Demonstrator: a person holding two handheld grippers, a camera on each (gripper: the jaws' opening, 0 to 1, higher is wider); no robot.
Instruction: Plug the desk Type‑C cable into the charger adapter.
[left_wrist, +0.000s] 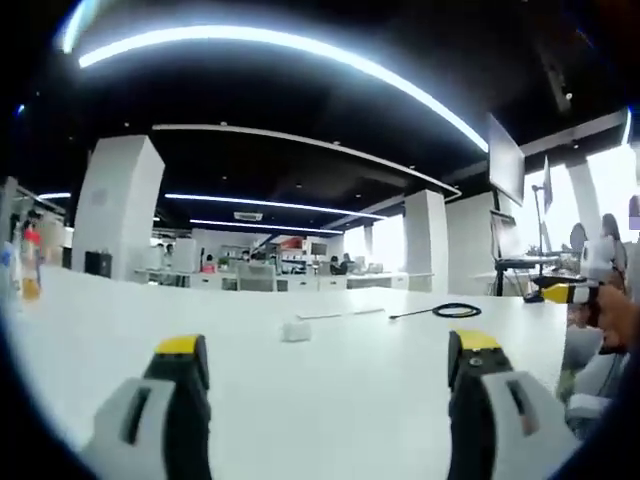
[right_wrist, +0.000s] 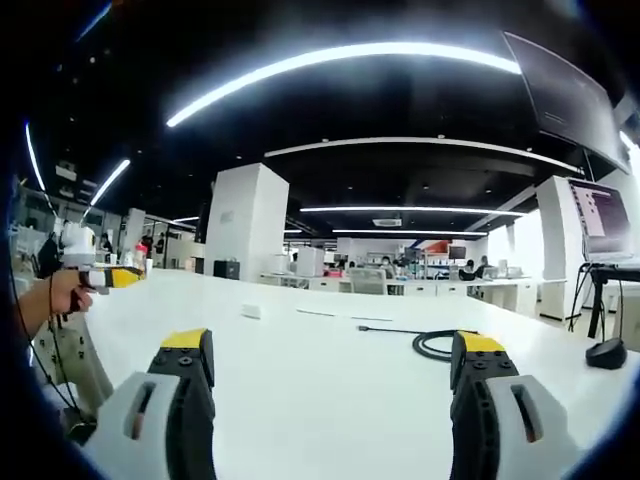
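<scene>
The left gripper hangs low over a white table, and its 2 yellow-tipped jaws stand wide apart with nothing between them. Ahead of it, near the middle of the table, lies a small white block, the adapter. It is too small to see its port. Just behind the adapter there is a thin pale strip that I cannot identify. To the right of it lies the black cable, with a straight end that points toward the adapter and a small coil at the other end. Cable and adapter are apart, not joined. At the right edge of the left gripper view the other gripper comes in, held by a hand.

The right gripper is also low over the table. Its jaws are wide open too and hold nothing. In the right gripper view the cable lies ahead and to the right, its coil close to the right jaw tip, and its straight part runs left. The adapter sits farther away to the left, well apart from the cable. A dark round object stands on the table at the far right. At the left edge a hand holds the other gripper.

Behind the table there are white pillars, desks, screens and long ceiling lights.
</scene>
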